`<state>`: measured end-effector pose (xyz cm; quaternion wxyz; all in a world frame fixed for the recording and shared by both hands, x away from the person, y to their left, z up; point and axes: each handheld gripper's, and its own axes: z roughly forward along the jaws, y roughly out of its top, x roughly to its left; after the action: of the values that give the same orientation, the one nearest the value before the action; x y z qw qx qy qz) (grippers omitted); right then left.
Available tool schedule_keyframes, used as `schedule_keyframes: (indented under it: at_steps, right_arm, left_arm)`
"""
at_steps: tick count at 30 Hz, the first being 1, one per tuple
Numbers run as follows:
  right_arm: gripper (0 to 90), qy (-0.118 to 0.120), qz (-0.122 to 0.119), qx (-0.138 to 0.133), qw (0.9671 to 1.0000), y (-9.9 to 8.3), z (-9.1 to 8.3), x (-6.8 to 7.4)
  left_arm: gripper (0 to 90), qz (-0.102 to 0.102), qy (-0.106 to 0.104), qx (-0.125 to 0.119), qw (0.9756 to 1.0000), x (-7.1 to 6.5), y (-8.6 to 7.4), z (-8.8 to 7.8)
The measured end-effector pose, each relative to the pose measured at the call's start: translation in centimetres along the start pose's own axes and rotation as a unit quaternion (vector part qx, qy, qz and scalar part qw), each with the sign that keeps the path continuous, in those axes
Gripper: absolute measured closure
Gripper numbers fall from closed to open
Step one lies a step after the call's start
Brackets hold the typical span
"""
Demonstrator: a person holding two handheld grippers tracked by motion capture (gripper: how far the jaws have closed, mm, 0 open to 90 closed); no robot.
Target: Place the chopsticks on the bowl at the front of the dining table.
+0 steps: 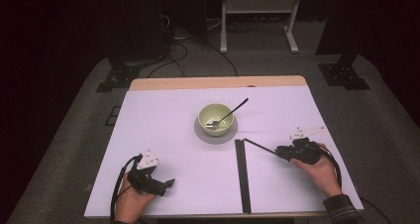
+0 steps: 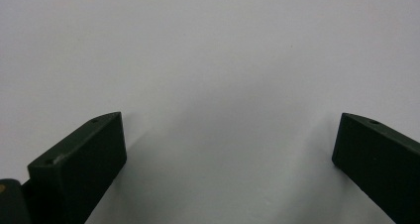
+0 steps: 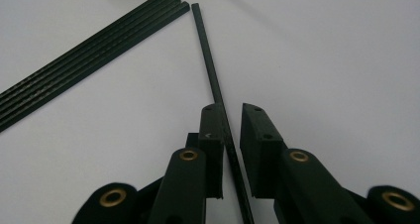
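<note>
Down at the near edge, the left gripper (image 1: 157, 184) rests low on the white table (image 1: 163, 135), jaws spread wide with bare surface between them. Over on the right, the right gripper (image 1: 280, 151) has a thin black stick (image 3: 210, 65) running between its narrowed jaws; the stick lies against one pad, with a small gap to the other, so not pinched yet. Its far tip nearly meets the top end of a bundle of black sticks (image 1: 242, 174) lying in a straight row. Beyond sits a pale green bowl (image 1: 216, 118) with a spoon (image 1: 229, 113) in it.
</note>
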<state>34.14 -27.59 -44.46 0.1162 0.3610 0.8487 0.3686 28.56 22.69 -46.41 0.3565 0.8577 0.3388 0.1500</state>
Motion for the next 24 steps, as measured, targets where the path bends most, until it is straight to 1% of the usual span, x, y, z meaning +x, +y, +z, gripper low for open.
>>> schedule_keyframes:
  at_steps: [3, 7, 14, 16, 24]
  right_arm:
    - [78.7, -0.002, 0.000, 0.004, 1.0000, 0.06, 0.21, -0.04]
    - [79.5, 0.002, 0.000, 0.012, 0.9999, 0.02, 0.66, -0.25]
    - [81.3, 0.006, 0.001, 0.019, 0.9998, -0.04, 1.00, -0.32]
    - [83.0, 0.006, 0.000, 0.019, 0.9998, -0.05, 1.00, -0.34]
    - [84.6, -0.002, -0.002, 0.021, 0.9998, -0.04, 0.99, -0.06]
  left_arm:
    - [0.0, 0.000, 0.000, 0.000, 1.0000, 0.00, 0.00, 0.00]
    - [0.0, 0.000, 0.000, 0.000, 1.0000, 0.00, 0.00, 0.00]
    - [0.0, 0.000, 0.000, 0.000, 1.0000, 0.00, 0.00, 0.00]
    - [0.0, 0.000, 0.000, 0.000, 1.0000, -0.01, 0.00, 0.00]
    - [0.0, 0.000, 0.000, 0.000, 1.0000, -0.01, 0.00, 0.00]
